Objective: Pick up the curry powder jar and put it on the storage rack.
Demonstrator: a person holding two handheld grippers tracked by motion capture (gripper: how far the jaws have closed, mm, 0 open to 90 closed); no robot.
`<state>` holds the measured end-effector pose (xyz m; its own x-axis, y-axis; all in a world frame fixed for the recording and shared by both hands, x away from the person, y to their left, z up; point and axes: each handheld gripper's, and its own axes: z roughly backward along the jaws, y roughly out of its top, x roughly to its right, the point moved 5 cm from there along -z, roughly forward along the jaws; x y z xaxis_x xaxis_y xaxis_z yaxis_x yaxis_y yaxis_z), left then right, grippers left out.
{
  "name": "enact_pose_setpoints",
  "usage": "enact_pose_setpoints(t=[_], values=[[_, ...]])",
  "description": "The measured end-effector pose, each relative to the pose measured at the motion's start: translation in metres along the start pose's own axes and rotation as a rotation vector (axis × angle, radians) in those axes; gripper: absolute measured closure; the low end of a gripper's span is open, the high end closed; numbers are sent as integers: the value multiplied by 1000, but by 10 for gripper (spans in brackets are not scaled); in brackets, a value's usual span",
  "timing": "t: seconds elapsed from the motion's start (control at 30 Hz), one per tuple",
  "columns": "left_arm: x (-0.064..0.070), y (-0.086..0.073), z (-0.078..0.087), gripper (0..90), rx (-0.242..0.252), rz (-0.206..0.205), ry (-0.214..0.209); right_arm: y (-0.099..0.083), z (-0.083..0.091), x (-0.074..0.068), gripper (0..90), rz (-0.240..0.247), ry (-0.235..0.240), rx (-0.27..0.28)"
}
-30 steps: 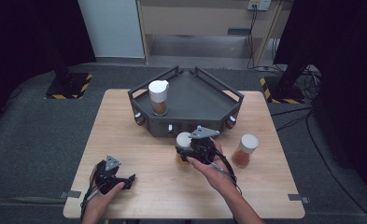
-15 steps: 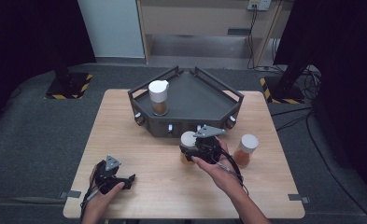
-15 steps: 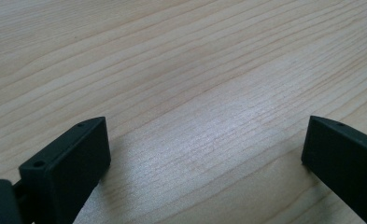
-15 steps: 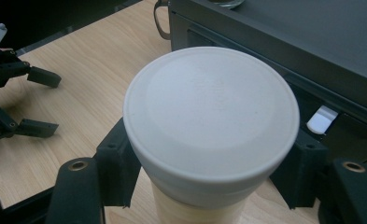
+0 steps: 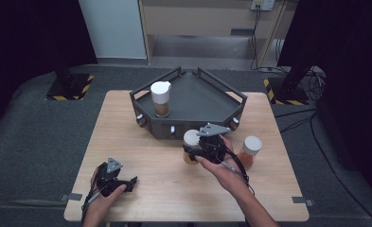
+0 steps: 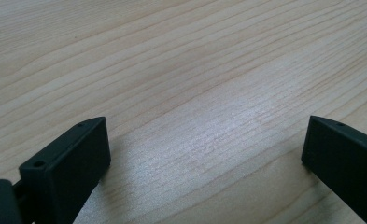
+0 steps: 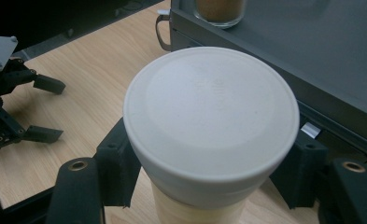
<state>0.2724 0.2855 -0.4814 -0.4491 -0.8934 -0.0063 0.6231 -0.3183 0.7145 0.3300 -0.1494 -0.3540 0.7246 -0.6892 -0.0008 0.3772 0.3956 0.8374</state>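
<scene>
My right gripper (image 5: 191, 150) is shut on a white-lidded jar (image 5: 191, 146) of brown powder, held just in front of the dark tray (image 5: 212, 97). In the right gripper view the jar's lid (image 7: 211, 112) sits between both black jaws, with the tray's front wall (image 7: 284, 65) right behind. A second jar (image 5: 161, 99) stands inside the tray at its left. A third jar (image 5: 249, 151) stands on the table to the right of my hand. My left gripper (image 5: 131, 182) rests open near the table's front left corner, its jaws over bare wood (image 6: 204, 93).
The wooden table (image 5: 127, 132) has free room at its left and front. The tray has raised rails and knobs along its front. The left gripper (image 7: 41, 109) appears far off in the right gripper view. Dark floor surrounds the table.
My right gripper has carried the jar a little up and toward the tray's front. The left gripper has stayed where it was.
</scene>
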Motion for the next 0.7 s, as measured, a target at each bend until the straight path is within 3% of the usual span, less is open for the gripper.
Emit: enact_pose_setpoints(t=[0.7], values=[[0, 0, 0, 0, 0, 0, 0, 21, 17, 6, 341, 11, -7, 12]])
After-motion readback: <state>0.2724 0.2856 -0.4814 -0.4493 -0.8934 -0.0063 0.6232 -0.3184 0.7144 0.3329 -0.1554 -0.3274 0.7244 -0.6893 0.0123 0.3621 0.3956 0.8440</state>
